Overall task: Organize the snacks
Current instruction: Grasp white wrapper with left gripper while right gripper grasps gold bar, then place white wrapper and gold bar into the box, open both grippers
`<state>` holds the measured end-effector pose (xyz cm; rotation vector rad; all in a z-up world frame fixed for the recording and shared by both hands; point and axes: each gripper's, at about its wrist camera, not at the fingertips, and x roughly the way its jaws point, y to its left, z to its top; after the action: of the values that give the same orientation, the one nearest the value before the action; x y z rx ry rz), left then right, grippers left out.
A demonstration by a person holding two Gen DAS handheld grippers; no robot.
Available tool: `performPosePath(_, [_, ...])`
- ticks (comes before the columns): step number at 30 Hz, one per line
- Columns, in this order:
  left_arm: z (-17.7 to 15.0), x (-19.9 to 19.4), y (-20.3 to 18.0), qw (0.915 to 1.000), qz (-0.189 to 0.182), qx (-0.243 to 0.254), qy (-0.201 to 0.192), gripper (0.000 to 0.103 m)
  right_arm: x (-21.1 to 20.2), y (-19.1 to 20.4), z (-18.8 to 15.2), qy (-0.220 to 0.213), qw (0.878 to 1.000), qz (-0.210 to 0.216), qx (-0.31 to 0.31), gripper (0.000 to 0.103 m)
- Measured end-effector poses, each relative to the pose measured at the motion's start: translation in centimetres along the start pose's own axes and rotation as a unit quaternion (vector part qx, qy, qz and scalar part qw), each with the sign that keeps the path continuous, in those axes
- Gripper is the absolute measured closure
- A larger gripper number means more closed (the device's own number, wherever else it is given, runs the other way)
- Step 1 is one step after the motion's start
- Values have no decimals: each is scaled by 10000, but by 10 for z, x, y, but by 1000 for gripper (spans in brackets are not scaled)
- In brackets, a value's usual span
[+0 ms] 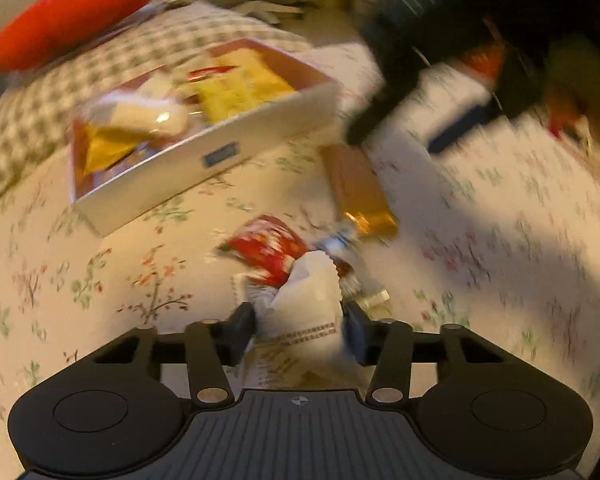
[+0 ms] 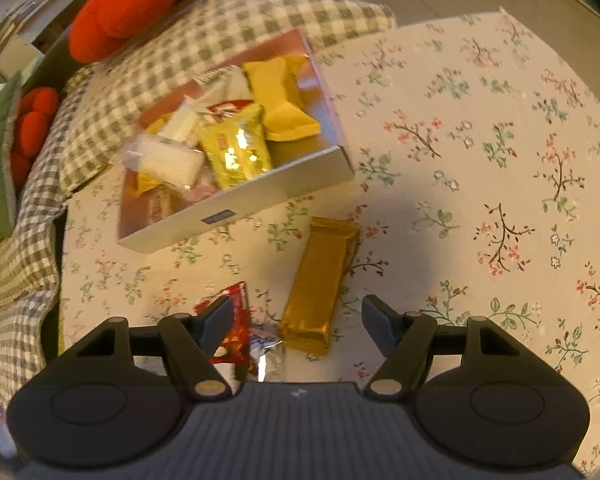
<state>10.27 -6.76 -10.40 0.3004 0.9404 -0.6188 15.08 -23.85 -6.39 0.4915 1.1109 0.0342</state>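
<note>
Ahead of both pairs of jaws and off to their left I see the shallow white box [image 2: 236, 216], its inside pinkish. It holds a plain yellow packet [image 2: 278, 100] at the far end, a shiny yellow packet with red print [image 2: 236, 150] in the middle, and a clear-wrapped white snack [image 2: 168, 162] at the left, with more wrappers beneath that I cannot make out.

My left gripper [image 1: 298, 326] has its jaws drawn in narrow, pinching a white packet [image 1: 308, 300] with small printed text. Just beyond its tips lie a red packet [image 1: 266, 250] and, farther out to the right, a gold bar [image 1: 358, 190].

My right gripper [image 2: 296, 318] stands wide with nothing between the pads; the gold bar's near end lies on the cloth between the jaws.

Everything rests on a floral tablecloth [image 2: 480, 160]. A checked cushion [image 2: 220, 20] and a red plush shape [image 2: 128, 4] sit behind the box.
</note>
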Motion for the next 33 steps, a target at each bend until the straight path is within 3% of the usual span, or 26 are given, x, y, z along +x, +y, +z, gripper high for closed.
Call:
performPosePath(7, [7, -17, 21, 9975, -34, -671, -238, 65, 15, -1, 3, 126, 9998, -116, -48, 40])
performPosePath(20, [11, -34, 48, 9902, 163, -1236, -635, 65, 51, 18, 0, 257, 9962, -638, -534, 47])
performPosePath(22, [10, -35, 50, 9893, 229, -1282, -657, 65, 56, 28, -4, 167, 9929, -788, -876, 56])
performPosePath(23, [10, -35, 52, 9888, 243, -1310, -666, 65, 57, 35, -7, 103, 9887, -975, -1134, 74])
performPosePath(24, [10, -36, 54, 9881, 250, -1350, -689, 65, 57, 39, -9, 43, 9856, -1100, -1285, 78])
performPosePath(28, [11, -42, 60, 9852, 275, -1487, -802, 65, 33, 45, -4, -302, 9881, -861, -1238, 78])
performPosePath(30, [11, -45, 61, 9846, 281, -1496, -862, 65, 22, 43, 0, -359, 9905, -647, -1163, 78])
performPosePath(33, [11, -45, 63, 9841, 301, -1519, -871, 65, 22, 36, 3, -316, 9917, -655, -1061, 78])
